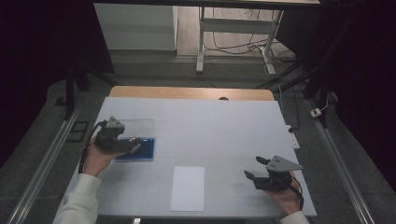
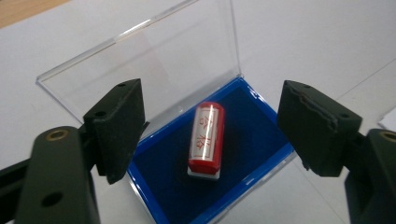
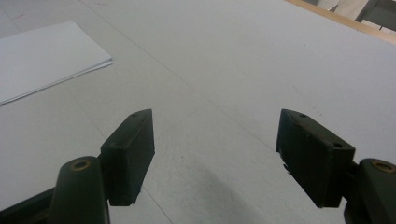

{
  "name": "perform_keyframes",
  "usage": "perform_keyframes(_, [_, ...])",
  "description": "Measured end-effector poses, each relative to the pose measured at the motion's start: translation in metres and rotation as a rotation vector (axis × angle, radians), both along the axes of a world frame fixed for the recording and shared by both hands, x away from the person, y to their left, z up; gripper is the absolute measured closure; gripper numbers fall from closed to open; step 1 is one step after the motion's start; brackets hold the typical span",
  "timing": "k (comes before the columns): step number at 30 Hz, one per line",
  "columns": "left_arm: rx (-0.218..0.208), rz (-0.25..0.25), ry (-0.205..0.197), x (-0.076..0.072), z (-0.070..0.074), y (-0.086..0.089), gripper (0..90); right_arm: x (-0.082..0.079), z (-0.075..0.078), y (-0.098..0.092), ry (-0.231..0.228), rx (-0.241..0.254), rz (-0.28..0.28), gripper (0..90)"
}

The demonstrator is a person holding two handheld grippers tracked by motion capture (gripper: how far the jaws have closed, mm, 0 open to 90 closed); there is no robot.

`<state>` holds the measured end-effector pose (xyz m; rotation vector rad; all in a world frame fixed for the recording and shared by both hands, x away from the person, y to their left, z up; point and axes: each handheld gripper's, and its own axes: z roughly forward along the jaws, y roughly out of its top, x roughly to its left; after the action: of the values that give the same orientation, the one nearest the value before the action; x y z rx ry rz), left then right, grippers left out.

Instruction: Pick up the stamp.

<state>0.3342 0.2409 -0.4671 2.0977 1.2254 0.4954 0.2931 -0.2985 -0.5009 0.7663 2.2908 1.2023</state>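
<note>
One stamp (image 2: 206,140) in one open case (image 2: 252,140); both hand-held grippers gape wide, empty.

1. The table (image 1: 196,93) has a wooden top; its far edge shows bare as a tan strip.
2. A white sheet (image 1: 224,135) covers nearly all of the top.
3. A case (image 1: 140,149) with a blue lining lies open on the sheet near its left edge, its clear lid (image 1: 137,126) folded back towards the far side.
4. A stack of paper (image 1: 187,188) lies flat near the near edge, about midway across and well apart from the case.
</note>
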Motion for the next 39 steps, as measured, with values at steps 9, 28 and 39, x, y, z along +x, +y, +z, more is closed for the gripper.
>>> perform_keyframes(9, [0.044, -0.013, 0.034, 0.003, -0.008, 0.004, 34.6, 0.000, -0.001, 0.002, 0.009, -0.013, -0.001, 27.7])
perform_keyframes(28, [0.067, -0.046, 0.090, 0.010, -0.022, 0.002, 54.0, 0.000, -0.002, 0.001, 0.008, -0.029, -0.013, 28.4])
perform_keyframes(39, [0.075, -0.072, 0.091, 0.012, -0.025, 0.000, 65.0, 0.000, -0.002, 0.000, 0.010, -0.030, -0.011, 28.7])
